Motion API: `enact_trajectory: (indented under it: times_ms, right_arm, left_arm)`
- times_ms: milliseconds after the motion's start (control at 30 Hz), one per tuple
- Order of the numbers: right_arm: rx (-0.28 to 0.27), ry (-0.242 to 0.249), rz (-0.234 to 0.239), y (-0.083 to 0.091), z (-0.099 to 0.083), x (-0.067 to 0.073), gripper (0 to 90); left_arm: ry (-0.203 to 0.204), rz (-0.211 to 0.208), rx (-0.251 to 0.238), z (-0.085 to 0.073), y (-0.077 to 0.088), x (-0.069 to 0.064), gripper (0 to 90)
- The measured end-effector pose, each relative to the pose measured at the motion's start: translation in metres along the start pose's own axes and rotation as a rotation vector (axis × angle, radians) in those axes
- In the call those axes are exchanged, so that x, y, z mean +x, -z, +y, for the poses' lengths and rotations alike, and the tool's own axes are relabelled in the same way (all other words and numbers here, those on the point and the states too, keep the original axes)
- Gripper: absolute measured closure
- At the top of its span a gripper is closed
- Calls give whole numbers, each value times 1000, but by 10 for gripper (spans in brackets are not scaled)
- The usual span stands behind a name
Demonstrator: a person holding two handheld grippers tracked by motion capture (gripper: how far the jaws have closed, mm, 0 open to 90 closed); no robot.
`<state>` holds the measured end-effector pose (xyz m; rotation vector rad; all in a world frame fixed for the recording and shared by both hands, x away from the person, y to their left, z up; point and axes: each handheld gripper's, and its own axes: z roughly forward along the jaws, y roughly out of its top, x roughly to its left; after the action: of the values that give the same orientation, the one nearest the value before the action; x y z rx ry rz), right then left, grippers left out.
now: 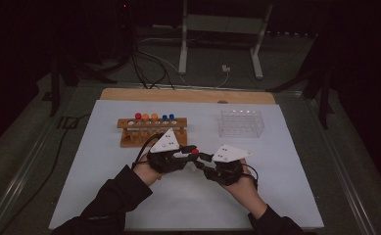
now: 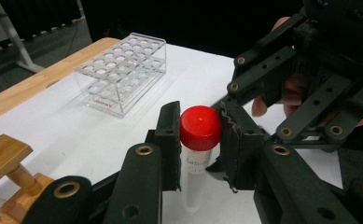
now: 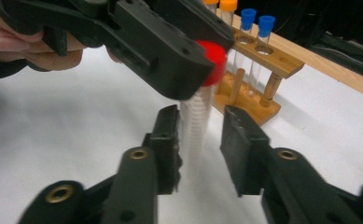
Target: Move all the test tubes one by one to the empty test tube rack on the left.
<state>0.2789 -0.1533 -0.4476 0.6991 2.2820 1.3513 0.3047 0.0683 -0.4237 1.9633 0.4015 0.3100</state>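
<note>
1. So this looks like a handover in mid-air. The clear plastic test tube with a red screw cap (image 2: 199, 154) stands upright over the white table mat (image 1: 105, 196), right between the two hands, in front of the wooden tube rack (image 1: 151, 132).

2. The left gripper (image 2: 198, 140) has its black pads on either side of the red cap, and they look pressed onto it, so I'd call that clamped on the cap end.

3. The right gripper (image 3: 200, 140) sits lower, down at the clear body. Its jaws are a bit apart: the left-hand pad in that view is at or almost at the tube wall, the other pad clearly has a gap. So no grip there.

4. The bit that matters: the tube's long axis runs straight up and down, the left gripper has the top and the right gripper is beside the bottom half. Both are equally near; only the left carries it.

5. My guess is the tube is headed for the clear acrylic rack (image 1: 242, 123), which is well off to the right, nearer the right hand. The left will need to swing across with the tube kept vertical.
</note>
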Motion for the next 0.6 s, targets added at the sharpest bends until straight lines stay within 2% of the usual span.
enact_trajectory:
  times_ms: [100,300,467,600]
  right_arm:
    - [-4,7,-22,2,-1,-1,587]
    - [-1,-22,-41,3,-3,-6,418]
    - [11,-38,-33,1,-4,-7,190]
    - [6,-60,-37,0,-5,-7,76]
  left_arm:
    - [3,10,10,-2,5,3,716]
    - [5,42,18,-5,22,11,716]
    - [11,81,23,-7,39,17,716]
    - [16,118,29,-9,53,23,717]
